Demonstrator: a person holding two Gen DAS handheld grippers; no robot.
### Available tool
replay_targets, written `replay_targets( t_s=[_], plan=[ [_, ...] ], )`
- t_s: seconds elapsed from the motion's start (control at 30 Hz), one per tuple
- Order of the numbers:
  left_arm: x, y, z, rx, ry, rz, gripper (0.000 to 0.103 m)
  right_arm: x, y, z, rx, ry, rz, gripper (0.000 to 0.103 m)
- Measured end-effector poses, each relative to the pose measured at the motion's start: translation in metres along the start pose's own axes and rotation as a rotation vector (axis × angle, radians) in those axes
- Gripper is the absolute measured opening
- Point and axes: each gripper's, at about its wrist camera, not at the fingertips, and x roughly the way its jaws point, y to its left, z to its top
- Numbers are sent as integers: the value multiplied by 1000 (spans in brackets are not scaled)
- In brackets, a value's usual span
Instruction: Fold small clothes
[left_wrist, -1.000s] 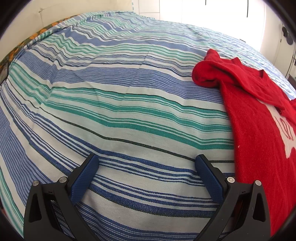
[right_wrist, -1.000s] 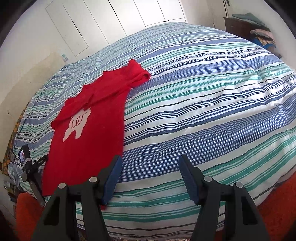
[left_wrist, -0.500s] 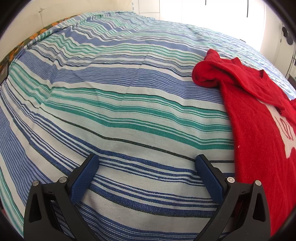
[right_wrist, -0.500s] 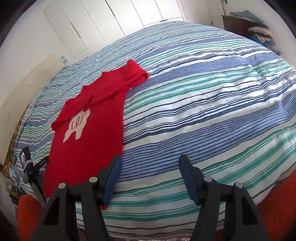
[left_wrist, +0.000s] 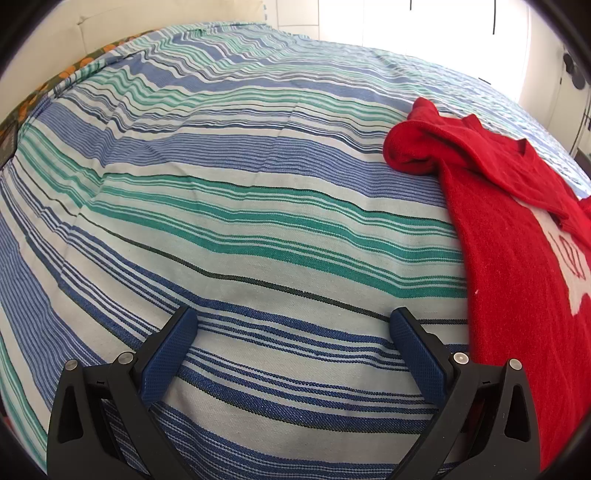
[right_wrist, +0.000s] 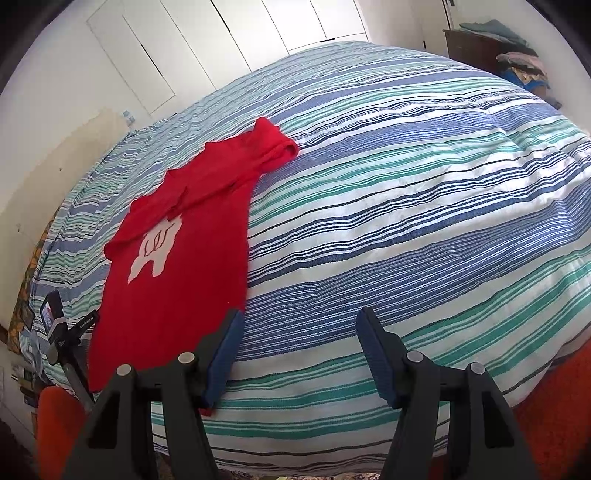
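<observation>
Jaws on your left gripper and right gripper stand released, gripping nothing — the small red knitted sweater with a white motif lies flat between them on the blue-and-green striped bedspread.

Black hand-held gripper, blue pads
</observation>
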Motion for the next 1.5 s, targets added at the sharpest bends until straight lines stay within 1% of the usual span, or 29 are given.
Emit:
replay_targets(
  t_s=[1.5],
  plan=[
    [0,0,0,-1,0,1,103,0,2,-3,12,16,35,63]
  ],
)
